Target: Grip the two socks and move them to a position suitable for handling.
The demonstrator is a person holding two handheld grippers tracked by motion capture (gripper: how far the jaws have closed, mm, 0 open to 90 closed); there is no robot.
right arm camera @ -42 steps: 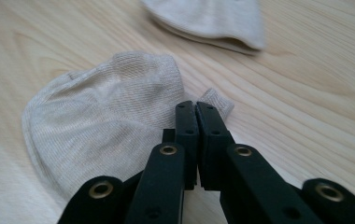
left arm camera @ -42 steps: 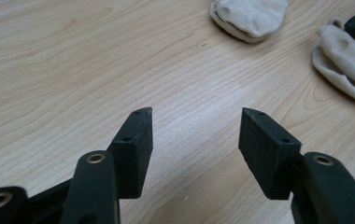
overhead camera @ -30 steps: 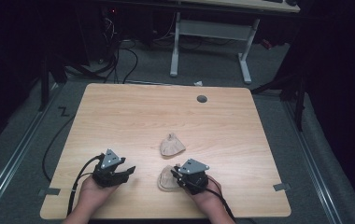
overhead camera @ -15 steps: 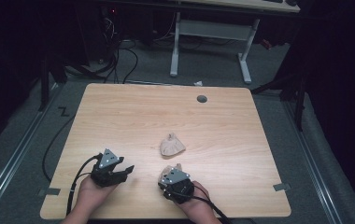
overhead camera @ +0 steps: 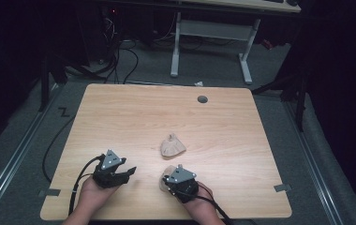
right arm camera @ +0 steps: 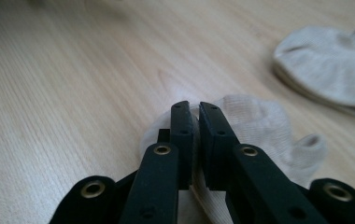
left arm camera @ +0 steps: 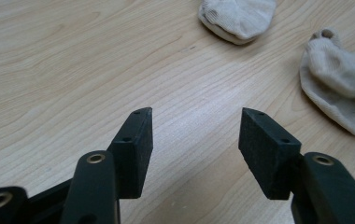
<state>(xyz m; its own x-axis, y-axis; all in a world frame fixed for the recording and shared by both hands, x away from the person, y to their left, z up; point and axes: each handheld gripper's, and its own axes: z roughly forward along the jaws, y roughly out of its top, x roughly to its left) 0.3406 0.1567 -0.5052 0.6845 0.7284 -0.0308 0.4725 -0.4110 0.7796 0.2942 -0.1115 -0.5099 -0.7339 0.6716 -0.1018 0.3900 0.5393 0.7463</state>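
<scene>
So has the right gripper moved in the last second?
Yes. The right gripper, shut on the near sock, has shifted left and slightly toward the person, judged against the other sock lying mid-table, which stays put.

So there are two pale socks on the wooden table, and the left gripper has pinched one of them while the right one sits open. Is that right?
Not quite: the grippers are swapped. In the right gripper view the right gripper has its jaws shut on the near sock, and in the left gripper view the left gripper sits open over bare table. The other sock lies loose farther out.
</scene>
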